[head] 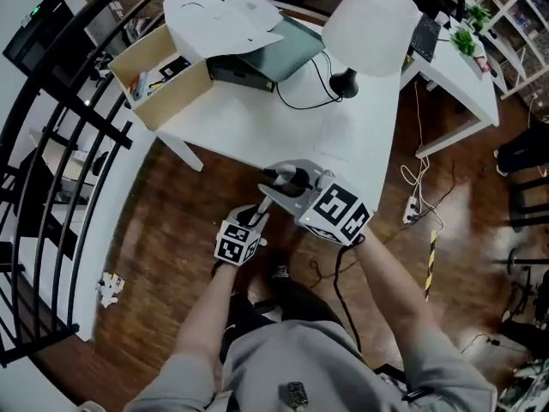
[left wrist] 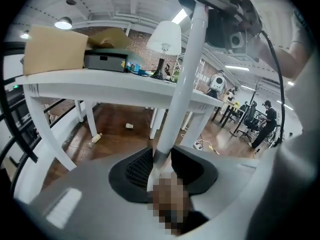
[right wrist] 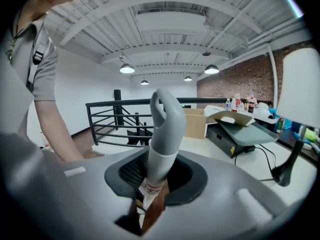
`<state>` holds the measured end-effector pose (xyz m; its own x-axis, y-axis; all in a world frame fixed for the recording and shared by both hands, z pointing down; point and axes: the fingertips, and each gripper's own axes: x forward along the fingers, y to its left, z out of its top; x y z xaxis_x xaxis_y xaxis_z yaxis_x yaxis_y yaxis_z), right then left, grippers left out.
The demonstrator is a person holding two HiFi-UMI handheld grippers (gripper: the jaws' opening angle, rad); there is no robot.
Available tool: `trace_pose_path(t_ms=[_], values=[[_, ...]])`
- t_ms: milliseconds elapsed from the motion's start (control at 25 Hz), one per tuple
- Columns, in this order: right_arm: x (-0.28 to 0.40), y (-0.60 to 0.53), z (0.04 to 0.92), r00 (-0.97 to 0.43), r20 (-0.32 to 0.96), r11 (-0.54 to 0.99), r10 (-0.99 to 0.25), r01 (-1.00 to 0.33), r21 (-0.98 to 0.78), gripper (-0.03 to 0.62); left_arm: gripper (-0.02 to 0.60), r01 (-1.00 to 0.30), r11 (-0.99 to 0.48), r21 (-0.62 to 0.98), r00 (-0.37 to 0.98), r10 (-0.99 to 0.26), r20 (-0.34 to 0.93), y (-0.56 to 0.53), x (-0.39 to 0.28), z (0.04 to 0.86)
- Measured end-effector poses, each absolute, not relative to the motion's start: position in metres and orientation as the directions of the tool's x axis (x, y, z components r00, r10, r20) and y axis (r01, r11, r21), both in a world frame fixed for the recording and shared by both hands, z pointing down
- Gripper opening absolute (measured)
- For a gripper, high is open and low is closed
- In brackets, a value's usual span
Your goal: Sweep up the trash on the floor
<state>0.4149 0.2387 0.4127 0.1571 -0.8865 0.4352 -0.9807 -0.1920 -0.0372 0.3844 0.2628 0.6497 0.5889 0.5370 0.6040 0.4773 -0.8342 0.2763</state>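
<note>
Between the fingers of my left gripper (left wrist: 161, 166) sits a pinched white pole (left wrist: 182, 94); my right gripper (right wrist: 152, 176) clamps its grey handle (right wrist: 166, 124), likely for two-handed leverage. Trash, a bottle (left wrist: 94, 140), lies beyond the fingers under the table (left wrist: 100, 81).

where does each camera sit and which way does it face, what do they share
Head view: on the person's head, facing steeply down at the white table and wooden floor; forearms, left gripper and right gripper show.
Left gripper view: rides the left gripper, facing the table's edge and floor beneath; jaws clamp a white pole.
Right gripper view: rides the right gripper, facing over the tabletop to the black railing; jaws clamp a grey handle.
Shared: all show the white-shaded lamp and brown cardboard box.
</note>
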Motion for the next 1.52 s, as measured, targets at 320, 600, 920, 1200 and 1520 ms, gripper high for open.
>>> trace_pose_path(t_ms=[320, 600, 920, 1200, 1520], values=[[0.439, 0.280, 0.473, 0.137, 0.513, -0.174, -0.847, -0.984, -0.025, 0.092, 0.120, 0.376, -0.888, 0.263, 0.595, 0.449, 0.666, 0.292, 0.396, 0.706], [0.446, 0.263, 0.493, 0.097, 0.511, -0.077, -0.854, -0.995, 0.059, 0.114, 0.120, 0.258, -0.932, 0.255, 0.655, 0.363, 0.663, 0.280, 0.406, 0.728], [0.472, 0.265, 0.502, 0.184, 0.493, -0.186, -0.850, -0.981, 0.046, 0.142, 0.126, 0.230, -0.934, 0.274, 0.674, 0.356, 0.647, 0.281, 0.424, 0.735], [0.477, 0.294, 0.491, 0.230, 0.459, -0.287, -0.858, -0.956, -0.058, 0.196, 0.130, 0.219, -0.935, 0.280, 0.655, 0.354, 0.668, 0.280, 0.434, 0.737], [0.456, 0.345, 0.480, 0.329, 0.457, -0.430, -0.826, -0.893, -0.134, 0.176, 0.213, 0.242, -0.917, 0.318, 0.624, 0.398, 0.672, 0.282, 0.426, 0.728]])
